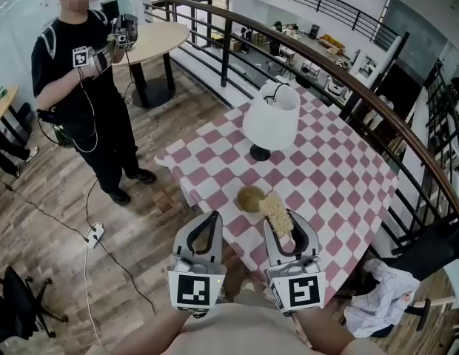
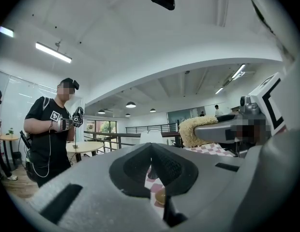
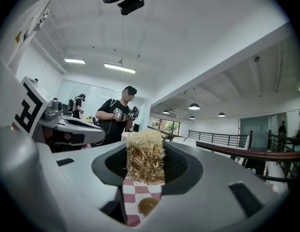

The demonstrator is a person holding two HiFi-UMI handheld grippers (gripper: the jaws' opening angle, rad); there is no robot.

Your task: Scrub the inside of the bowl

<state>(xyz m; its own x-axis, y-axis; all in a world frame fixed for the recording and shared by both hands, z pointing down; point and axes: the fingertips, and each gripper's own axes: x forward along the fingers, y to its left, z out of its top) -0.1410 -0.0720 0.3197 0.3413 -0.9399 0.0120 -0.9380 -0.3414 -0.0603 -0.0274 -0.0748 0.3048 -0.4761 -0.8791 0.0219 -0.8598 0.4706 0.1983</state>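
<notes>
A small brown bowl (image 1: 250, 198) sits on the pink-and-white checkered table (image 1: 340, 176), near its front corner. My right gripper (image 1: 283, 225) hangs just right of the bowl, above the table, shut on a yellow fibrous scrubber (image 1: 276, 211). In the right gripper view the scrubber (image 3: 145, 159) fills the gap between the jaws, and the bowl (image 3: 148, 205) lies below it. My left gripper (image 1: 211, 221) is shut and empty, over the table's edge left of the bowl. The left gripper view shows its jaws closed tip to tip (image 2: 151, 152), with the bowl (image 2: 161, 196) beneath and the scrubber (image 2: 197, 130) at right.
A white-shaded lamp (image 1: 271, 117) on a black base stands on the table behind the bowl. A person in black (image 1: 85, 95) with grippers stands on the wooden floor at left. A curved railing (image 1: 348, 87) runs behind the table. A round table (image 1: 157, 39) is at the back.
</notes>
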